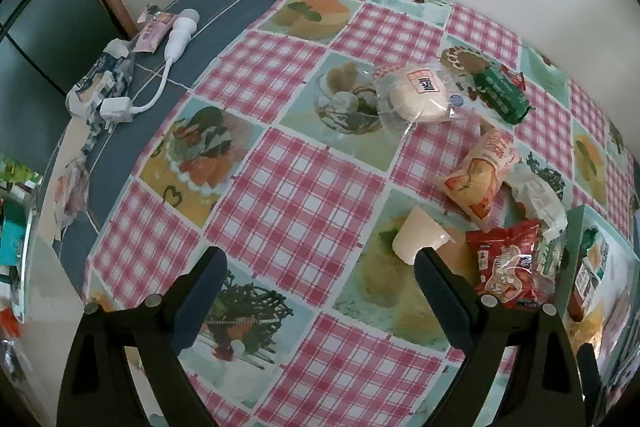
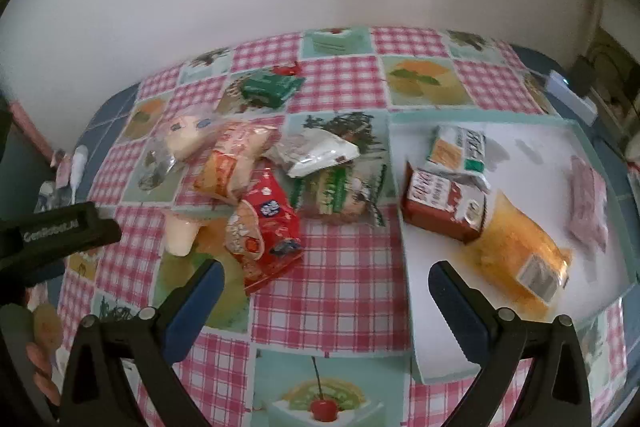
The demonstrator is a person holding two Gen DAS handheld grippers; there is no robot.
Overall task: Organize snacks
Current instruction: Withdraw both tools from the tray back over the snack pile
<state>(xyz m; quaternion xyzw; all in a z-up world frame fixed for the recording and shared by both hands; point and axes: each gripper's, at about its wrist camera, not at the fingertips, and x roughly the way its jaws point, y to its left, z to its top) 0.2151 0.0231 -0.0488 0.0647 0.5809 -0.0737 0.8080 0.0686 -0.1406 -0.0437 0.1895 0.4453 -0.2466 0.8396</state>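
Note:
My left gripper hangs open over the checked tablecloth with nothing between its fingers. Its right fingertip is just in front of a cream jelly cup. Beside the cup lie a red packet, an orange packet, a wrapped white bun and a green packet. My right gripper is open and empty too, above the cloth between the red packet and the teal-rimmed tray. In the tray lie a brown box, a white-green packet, an orange bag and a pink packet.
A white plug with its cable and crumpled wrappers lie on the blue cloth at the far left. A wall runs behind the table. The left gripper's black housing and a hand show at the left edge of the right wrist view.

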